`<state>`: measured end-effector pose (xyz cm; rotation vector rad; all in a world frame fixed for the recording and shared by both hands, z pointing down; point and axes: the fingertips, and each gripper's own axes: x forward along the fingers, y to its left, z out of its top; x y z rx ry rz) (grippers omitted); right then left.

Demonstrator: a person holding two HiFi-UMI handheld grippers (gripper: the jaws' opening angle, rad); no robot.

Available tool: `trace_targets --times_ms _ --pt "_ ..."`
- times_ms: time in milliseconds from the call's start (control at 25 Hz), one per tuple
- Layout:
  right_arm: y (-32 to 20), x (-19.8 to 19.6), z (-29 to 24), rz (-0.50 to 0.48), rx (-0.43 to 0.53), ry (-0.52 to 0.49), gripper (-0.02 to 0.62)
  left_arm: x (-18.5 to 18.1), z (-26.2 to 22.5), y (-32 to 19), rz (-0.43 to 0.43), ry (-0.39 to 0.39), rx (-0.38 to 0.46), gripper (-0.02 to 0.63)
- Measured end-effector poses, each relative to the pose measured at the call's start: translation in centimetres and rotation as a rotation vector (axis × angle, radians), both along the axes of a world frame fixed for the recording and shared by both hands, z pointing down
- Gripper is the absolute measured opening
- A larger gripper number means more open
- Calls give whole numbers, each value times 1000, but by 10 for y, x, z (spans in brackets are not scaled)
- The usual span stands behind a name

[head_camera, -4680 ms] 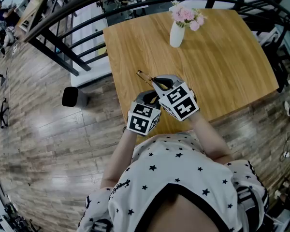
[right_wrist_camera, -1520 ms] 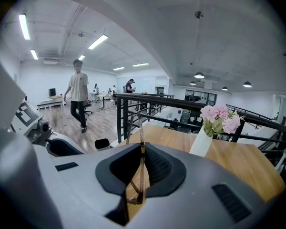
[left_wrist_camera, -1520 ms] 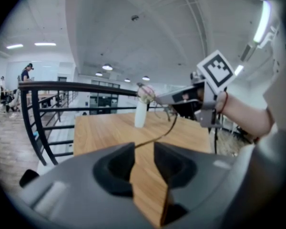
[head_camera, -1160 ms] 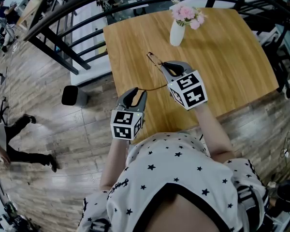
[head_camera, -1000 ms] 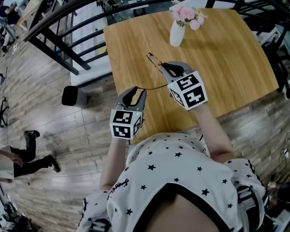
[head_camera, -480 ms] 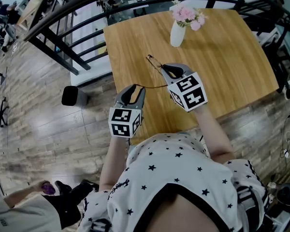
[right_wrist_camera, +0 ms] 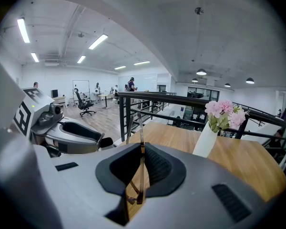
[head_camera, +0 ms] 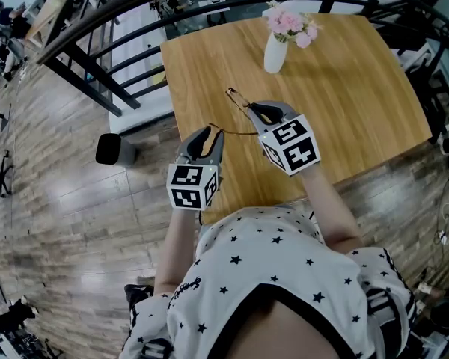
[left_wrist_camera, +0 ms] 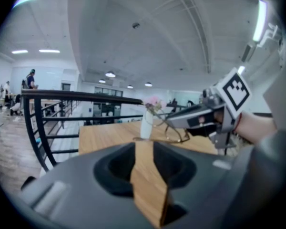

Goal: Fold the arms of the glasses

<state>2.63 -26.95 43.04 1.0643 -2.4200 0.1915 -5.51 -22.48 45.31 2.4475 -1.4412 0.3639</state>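
- The right gripper (head_camera: 259,108) is pinching the glasses (head_camera: 236,96) – in the right gripper view its jaws are pressing on the thin frame (right_wrist_camera: 141,174).
- The glasses are hanging above the table (head_camera: 352,96), on the near side of the vase (head_camera: 275,51), with one arm sticking out sideways towards the left gripper (head_camera: 206,134).
- The left gripper's jaws are standing apart – only table wood is showing between them in its own view (left_wrist_camera: 144,162), and the glasses (left_wrist_camera: 177,133) are sitting ahead and to the right.
- Both grippers are hovering over the table's near edge, close beside each other.
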Motion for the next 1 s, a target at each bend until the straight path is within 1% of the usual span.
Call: trace_targets --times_ms 480,1000 --pt "10 -12 4 -35 -10 0 23 1 -12 -10 -20 12 24 84" --pt "21 -25 10 -72 -19 3 21 13 -15 -10 9 21 33 69"
